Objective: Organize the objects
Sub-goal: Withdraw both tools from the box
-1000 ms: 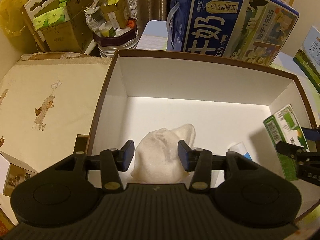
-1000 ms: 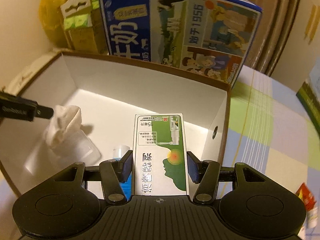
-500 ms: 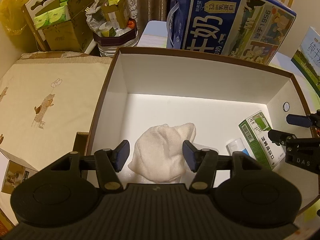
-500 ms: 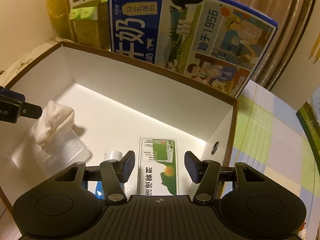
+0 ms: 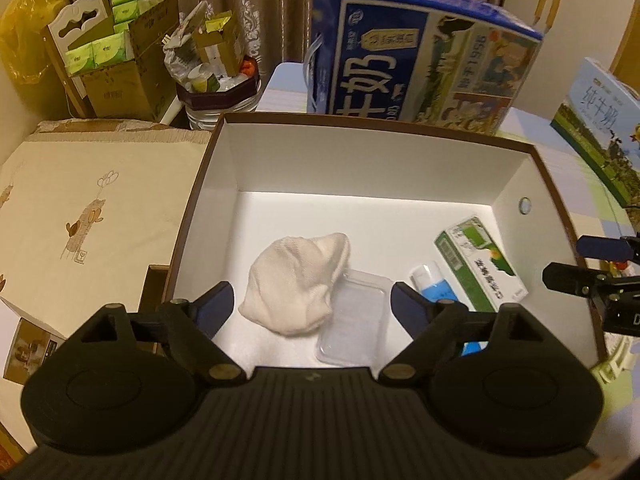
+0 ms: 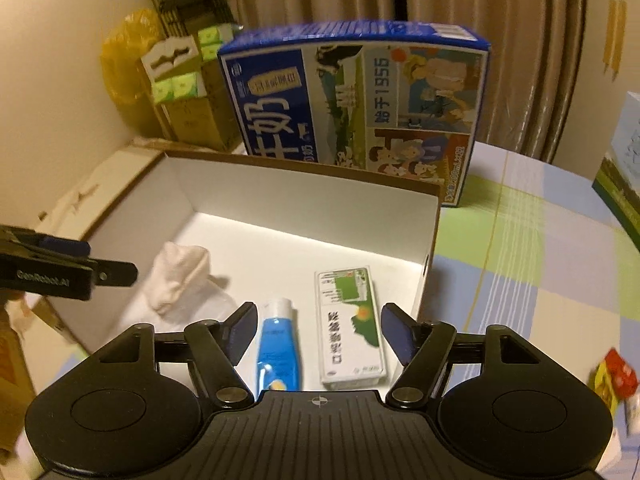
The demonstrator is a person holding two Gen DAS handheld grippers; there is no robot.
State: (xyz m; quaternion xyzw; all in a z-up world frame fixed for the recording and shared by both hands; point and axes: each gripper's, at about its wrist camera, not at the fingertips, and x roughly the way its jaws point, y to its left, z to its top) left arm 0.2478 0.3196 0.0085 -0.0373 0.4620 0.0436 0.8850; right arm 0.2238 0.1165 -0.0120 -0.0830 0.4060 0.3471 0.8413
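A brown-rimmed white box (image 5: 376, 128) (image 6: 304, 196) holds a balled white sock (image 5: 298, 282) (image 6: 178, 276) resting partly on a clear plastic case (image 5: 354, 326), a blue tube (image 6: 278, 346) (image 5: 430, 282) and a green-and-white carton (image 6: 350, 326) (image 5: 480, 264) lying flat. My left gripper (image 5: 310, 306) hangs open above the sock with nothing between its fingers. My right gripper (image 6: 318, 330) is open too, raised over the tube and carton. Each gripper shows at the edge of the other's view.
A large blue milk carton case (image 5: 416, 64) (image 6: 356, 104) stands behind the box. A cream cloth (image 5: 92, 216) lies left of it, with cardboard boxes of green packs (image 5: 116, 52) behind. A checked tablecloth (image 6: 532, 248) spreads to the right, where a small red-and-yellow object (image 6: 612, 380) lies.
The right gripper let go of the green carton, which now lies flat in the box, and drew back upward. The left gripper opened wider and rose off the sock.
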